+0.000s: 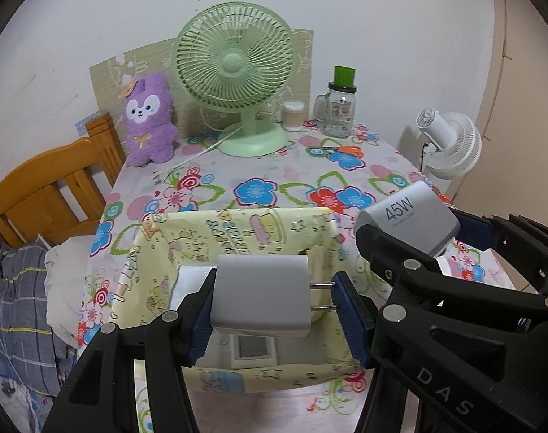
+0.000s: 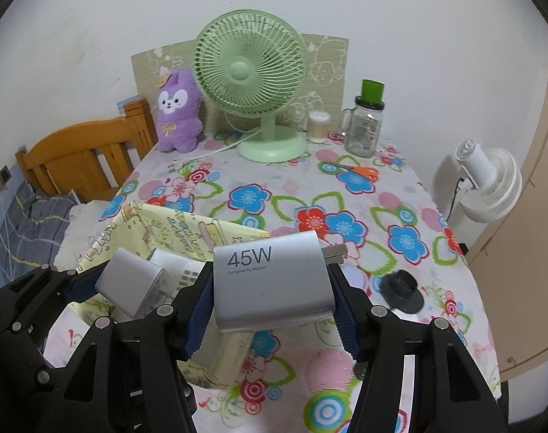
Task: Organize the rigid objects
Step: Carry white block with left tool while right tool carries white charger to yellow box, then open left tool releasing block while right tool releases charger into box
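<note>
My left gripper (image 1: 275, 315) is shut on a plain white charger (image 1: 261, 296) whose two prongs point right. It hangs over the open yellow fabric box (image 1: 238, 229). To its right, my right gripper (image 1: 418, 232) is shut on a grey charger marked 45W (image 1: 407, 218). In the right wrist view the 45W charger (image 2: 274, 281) sits between the right gripper's (image 2: 272, 308) blue pads, just right of the yellow box (image 2: 187, 223). The left gripper (image 2: 129, 288) holds the white charger (image 2: 131, 279) above the box. A white device with a grey screen (image 1: 252, 351) lies inside the box.
On the flowered tablecloth (image 2: 346, 195) stand a green desk fan (image 1: 234, 72), a purple plush (image 1: 149, 119), a glass mug jar (image 1: 340, 108) and a small tub (image 1: 294, 115). Orange scissors (image 1: 342, 149) and a black round piece (image 2: 402, 288) lie there. A white fan (image 2: 487, 184) stands off the right edge and a wooden bed (image 1: 57, 187) stands to the left.
</note>
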`<state>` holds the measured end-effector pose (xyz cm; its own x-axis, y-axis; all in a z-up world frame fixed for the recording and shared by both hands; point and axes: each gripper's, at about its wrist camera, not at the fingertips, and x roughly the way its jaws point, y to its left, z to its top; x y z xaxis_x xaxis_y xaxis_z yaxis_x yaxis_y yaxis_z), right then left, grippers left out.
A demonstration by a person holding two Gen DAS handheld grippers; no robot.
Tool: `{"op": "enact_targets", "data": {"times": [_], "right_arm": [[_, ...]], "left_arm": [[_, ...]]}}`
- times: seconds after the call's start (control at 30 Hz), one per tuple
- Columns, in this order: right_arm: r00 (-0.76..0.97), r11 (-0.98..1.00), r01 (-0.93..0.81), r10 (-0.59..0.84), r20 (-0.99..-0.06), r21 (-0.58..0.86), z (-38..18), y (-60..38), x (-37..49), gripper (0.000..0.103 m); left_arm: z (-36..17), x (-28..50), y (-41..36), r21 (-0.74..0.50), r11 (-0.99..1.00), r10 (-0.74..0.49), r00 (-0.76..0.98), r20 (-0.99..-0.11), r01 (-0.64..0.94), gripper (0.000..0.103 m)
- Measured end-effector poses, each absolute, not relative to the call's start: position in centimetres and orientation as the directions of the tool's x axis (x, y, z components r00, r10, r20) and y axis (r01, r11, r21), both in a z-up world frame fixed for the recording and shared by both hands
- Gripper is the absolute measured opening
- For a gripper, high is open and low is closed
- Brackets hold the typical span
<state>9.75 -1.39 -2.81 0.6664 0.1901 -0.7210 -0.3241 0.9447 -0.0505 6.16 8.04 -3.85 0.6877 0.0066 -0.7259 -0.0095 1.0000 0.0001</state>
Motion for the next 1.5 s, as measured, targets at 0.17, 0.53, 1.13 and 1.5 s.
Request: {"op": "enact_targets", "data": {"times": [0.17,0.53,1.13,1.5], "right_arm": [[0.656,0.939,-0.343,0.208,-0.725,-0.04,-3.1,0.0,10.3,0.062],[0.624,0.922,-0.384,0.221,-0.75,-0.048,-4.8,3.6,12.0,0.062],[0.546,0.906,-0.422,0.215,-0.81,-0.043,-9.0,6.9,14.6,0.063],[0.588,0.885,-0.449,0.192,-0.786,-0.12,-9.0,8.1,14.8,0.076]], "left_arm": [[-4.0,6.5,9.6,0.004,1.0,0.02,0.682,-0.732,-0.025,0.063],[-5.4,7.7,12.7,0.003,0.998,0.042,0.651,-0.758,-0.06,0.063],[-9.1,9.8,15.7,-0.003,0.995,0.053,0.572,-0.819,-0.097,0.063],[-9.2,10.0,15.5,-0.017,0.997,0.028,0.574,-0.818,-0.073,0.083]]}}
